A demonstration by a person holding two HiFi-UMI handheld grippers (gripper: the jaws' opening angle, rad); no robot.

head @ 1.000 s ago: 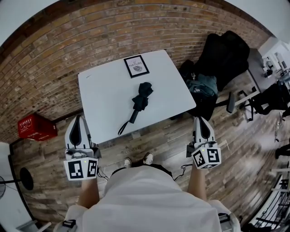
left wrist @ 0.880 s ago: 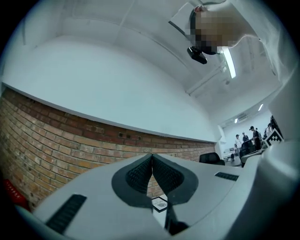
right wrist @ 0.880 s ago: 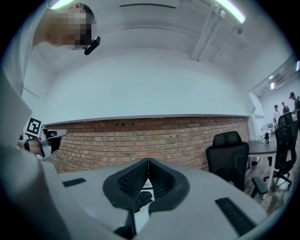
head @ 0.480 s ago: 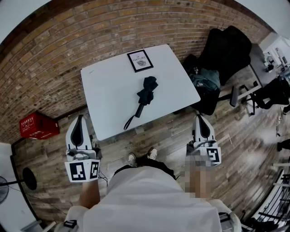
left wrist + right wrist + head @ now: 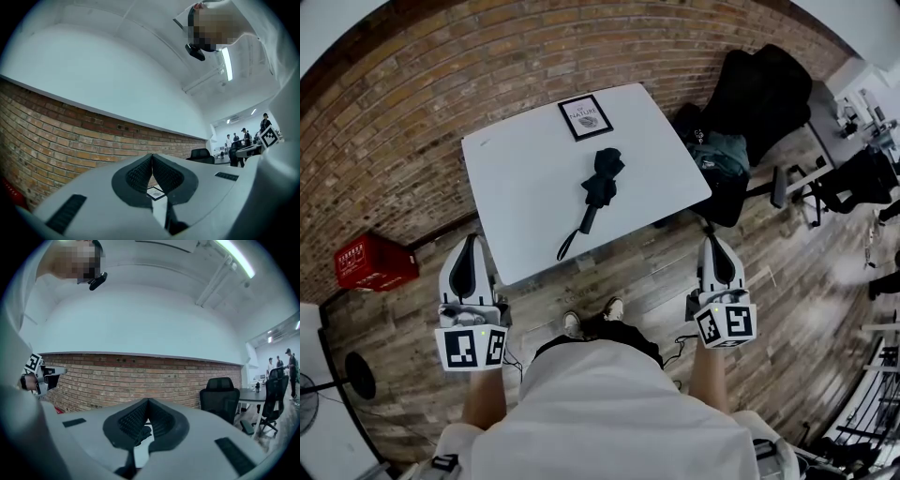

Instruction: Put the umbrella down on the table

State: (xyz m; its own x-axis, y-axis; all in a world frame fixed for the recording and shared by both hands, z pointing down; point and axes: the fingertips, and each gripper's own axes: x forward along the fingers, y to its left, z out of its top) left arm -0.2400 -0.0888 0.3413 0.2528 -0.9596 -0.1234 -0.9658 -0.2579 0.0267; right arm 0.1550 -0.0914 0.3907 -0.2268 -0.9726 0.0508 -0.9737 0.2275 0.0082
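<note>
The folded umbrella (image 5: 601, 184) lies central on the bench (image 5: 517, 208). Your left hand-held gripper (image 5: 469, 247) and right hand-held gripper (image 5: 715, 250) are closed, empty. It looks light, soft-canopied; grip its stiff handle (image 5: 586, 221).

Red crate (image 5: 375, 262) beside the brick wall (image 5: 441, 84) — framed print (image 5: 585, 116); black chair (image 5: 764, 94) on floorboards (image 5: 637, 281).

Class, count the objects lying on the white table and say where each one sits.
2. A folded black umbrella lies near the middle of the table, and a black-framed card sits at its far edge. Nothing else shows on top, and little could be hidden.
</note>
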